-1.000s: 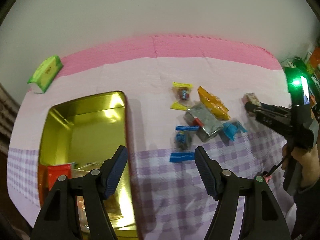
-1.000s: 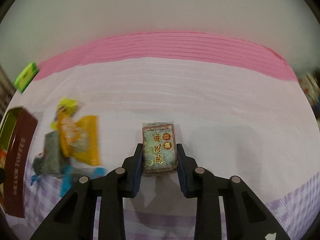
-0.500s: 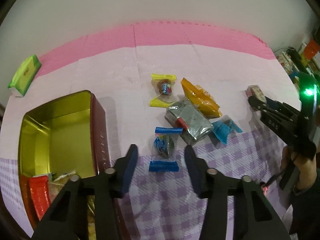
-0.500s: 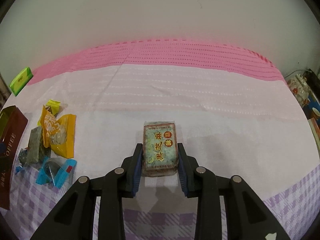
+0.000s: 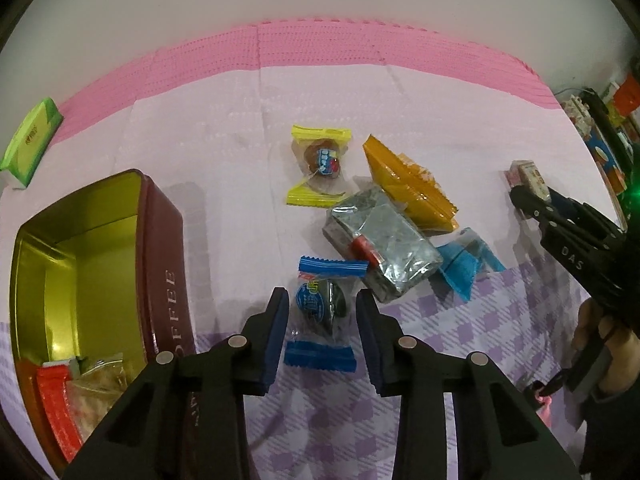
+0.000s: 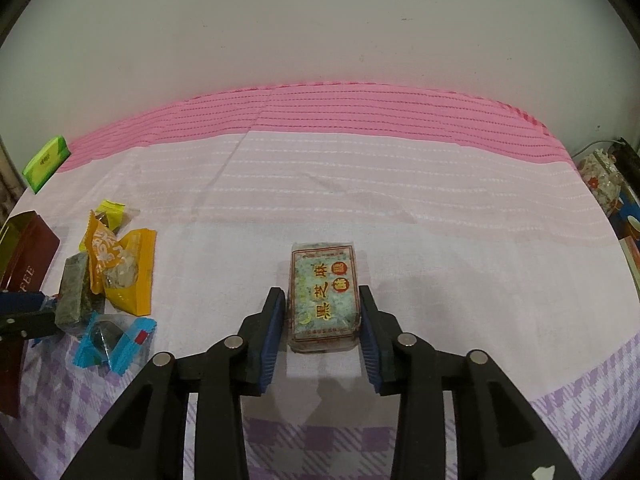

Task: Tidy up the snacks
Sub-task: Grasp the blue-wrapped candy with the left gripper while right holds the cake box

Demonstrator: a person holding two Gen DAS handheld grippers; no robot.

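The left claw (image 5: 322, 326) has come down from over the tin (image 5: 100, 280) and narrowed around the blue candy (image 5: 320, 312) on the table (image 5: 240, 160), pads close beside it. The right claw (image 6: 322, 330) has loosened off the sesame cake (image 6: 324, 300), gaps showing.

A table under a pink, white and lilac-checked cloth (image 6: 400, 208) carries an open toffee tin (image 5: 160, 264), a green packet (image 5: 30, 140), a loose cluster of wrapped sweets (image 5: 320, 168) and snack packs (image 5: 384, 248), and, well apart, a sesame bar (image 6: 324, 296).
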